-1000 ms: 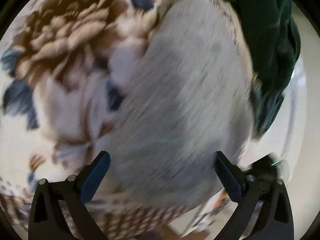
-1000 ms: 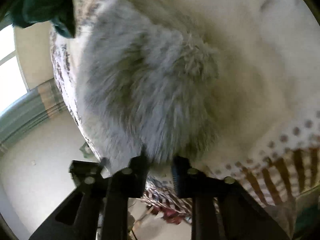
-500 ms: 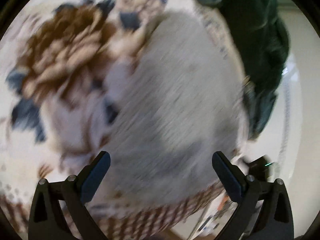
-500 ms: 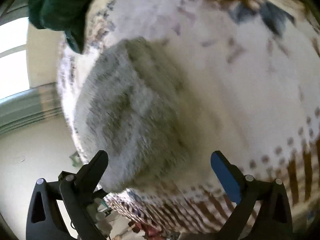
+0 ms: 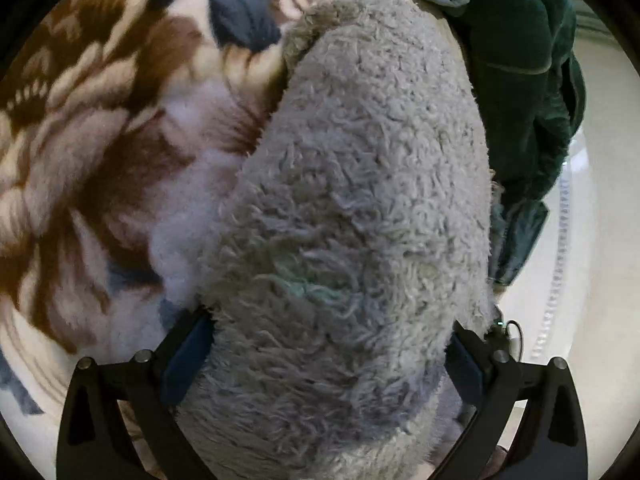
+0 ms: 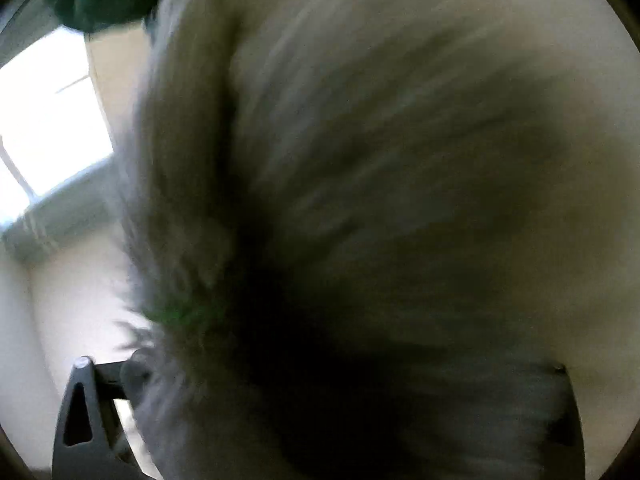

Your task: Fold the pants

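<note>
Mostly, the grey fleece pants [image 5: 352, 208] fill both views, lying on a flower-patterned blanket [image 5: 100, 128] beside a dark green garment [image 5: 520, 60]. The left gripper [image 5: 328, 344] stands wide open, its blue pads partly buried in the pile at either side. The right gripper [image 6: 320, 400] is almost fully covered by blurred fleece; whether it is open or closed I cannot tell.

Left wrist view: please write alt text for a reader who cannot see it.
Fluffy grey pants, folded into a thick bundle, fill the frame between the wide-open fingers of the left gripper. They lie on a flowered blanket, with a dark green garment beyond them at the upper right.
</note>
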Demonstrator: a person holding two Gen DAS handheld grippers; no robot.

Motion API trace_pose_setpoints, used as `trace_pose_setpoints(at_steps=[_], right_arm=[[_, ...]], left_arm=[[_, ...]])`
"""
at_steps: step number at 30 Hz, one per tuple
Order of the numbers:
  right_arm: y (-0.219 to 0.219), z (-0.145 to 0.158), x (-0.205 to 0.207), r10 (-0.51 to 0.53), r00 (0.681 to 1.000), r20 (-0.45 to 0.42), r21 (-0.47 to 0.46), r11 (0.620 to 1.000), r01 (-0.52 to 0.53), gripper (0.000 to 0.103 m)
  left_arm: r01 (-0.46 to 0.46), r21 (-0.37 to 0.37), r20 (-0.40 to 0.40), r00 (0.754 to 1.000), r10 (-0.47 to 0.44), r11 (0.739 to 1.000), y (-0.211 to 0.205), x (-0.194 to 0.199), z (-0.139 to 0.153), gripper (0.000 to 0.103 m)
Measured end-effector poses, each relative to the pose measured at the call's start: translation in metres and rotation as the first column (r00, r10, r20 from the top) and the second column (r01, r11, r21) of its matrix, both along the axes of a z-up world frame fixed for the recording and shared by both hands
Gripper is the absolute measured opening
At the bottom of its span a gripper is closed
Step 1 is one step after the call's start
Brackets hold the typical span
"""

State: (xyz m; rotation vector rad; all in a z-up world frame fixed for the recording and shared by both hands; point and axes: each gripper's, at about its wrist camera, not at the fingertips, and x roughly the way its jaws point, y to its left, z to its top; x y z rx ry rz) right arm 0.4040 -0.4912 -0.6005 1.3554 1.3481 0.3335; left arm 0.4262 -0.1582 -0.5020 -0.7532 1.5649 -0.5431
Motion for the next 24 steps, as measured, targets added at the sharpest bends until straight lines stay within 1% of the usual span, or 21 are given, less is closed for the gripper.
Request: trace_pose_setpoints(at_steps=[1, 2, 3, 4, 5, 7, 10, 12, 14, 16, 17, 19, 21, 22, 24], right_arm=[[0.008, 0.001, 0.0, 0.021, 1.0, -0.01, -0.027, 0.999, -0.021, 0.066], [0.012, 0.003, -0.001, 0.014, 1.0, -0.01, -0.03, 0.999, -0.014, 0.063], [0.014, 0.007, -0.002, 0.01, 1.0, -0.001, -0.049, 0.999, -0.01, 0.059], [0.015, 0.015, -0.002, 0.015, 1.0, 0.009, -0.078, 0.997, -0.014, 0.055], [0.015, 0.021, -0.002, 0.017, 1.0, 0.021, -0.084, 0.996, -0.015, 0.053], [0.016, 0.041, -0.001, 0.031, 0.998, 0.053, -0.125, 0.992, -0.024, 0.049], [0.02, 0.077, 0.003, 0.07, 0.992, 0.106, -0.201, 0.978, -0.047, 0.048], [0.027, 0.098, 0.009, 0.096, 0.987, 0.132, -0.249, 0.967, -0.061, 0.048], [0.038, 0.117, 0.018, 0.12, 0.982, 0.148, -0.263, 0.962, -0.078, 0.048], [0.049, 0.132, 0.026, 0.134, 0.977, 0.165, -0.283, 0.956, -0.084, 0.048], [0.055, 0.139, 0.028, 0.144, 0.974, 0.176, -0.288, 0.954, -0.089, 0.048], [0.077, 0.149, 0.044, 0.146, 0.969, 0.197, -0.292, 0.953, -0.085, 0.048], [0.102, 0.155, 0.066, 0.147, 0.965, 0.218, -0.293, 0.953, -0.079, 0.048], [0.11, 0.158, 0.074, 0.145, 0.963, 0.227, -0.292, 0.953, -0.075, 0.048], [0.136, 0.163, 0.107, 0.14, 0.958, 0.25, -0.289, 0.955, -0.065, 0.048]], left_arm=[[-0.003, -0.025, 0.005, 1.0, 0.003, 1.0, 0.001, 0.0, 0.002, 0.103], [-0.006, -0.073, 0.02, 1.0, 0.007, 0.997, 0.005, 0.0, 0.007, 0.102], [-0.004, -0.106, 0.039, 0.999, 0.008, 0.994, 0.003, -0.001, 0.013, 0.101], [0.006, -0.14, 0.048, 0.999, 0.001, 0.99, -0.001, -0.001, 0.019, 0.093], [0.011, -0.166, 0.067, 0.998, 0.0, 0.986, -0.003, -0.004, 0.029, 0.08], [0.017, -0.216, 0.092, 0.996, 0.003, 0.976, -0.003, -0.003, 0.044, 0.069], [0.005, -0.249, 0.126, 0.992, 0.027, 0.969, 0.004, 0.0, 0.062, 0.068], [-0.008, -0.257, 0.151, 0.987, 0.048, 0.966, 0.009, 0.006, 0.073, 0.068], [-0.038, -0.282, 0.163, 0.983, 0.087, 0.959, 0.022, 0.017, 0.081, 0.068], [-0.052, -0.287, 0.184, 0.977, 0.109, 0.956, 0.035, 0.029, 0.091, 0.068], [-0.06, -0.293, 0.202, 0.971, 0.124, 0.954, 0.046, 0.038, 0.098, 0.068], [-0.073, -0.293, 0.221, 0.965, 0.142, 0.953, 0.067, 0.056, 0.103, 0.068], [-0.087, -0.284, 0.24, 0.958, 0.159, 0.955, 0.102, 0.069, 0.106, 0.068], [-0.096, -0.272, 0.253, 0.953, 0.167, 0.958, 0.119, 0.084, 0.109, 0.068], [-0.099, -0.266, 0.27, 0.947, 0.173, 0.959, 0.142, 0.107, 0.111, 0.068]])
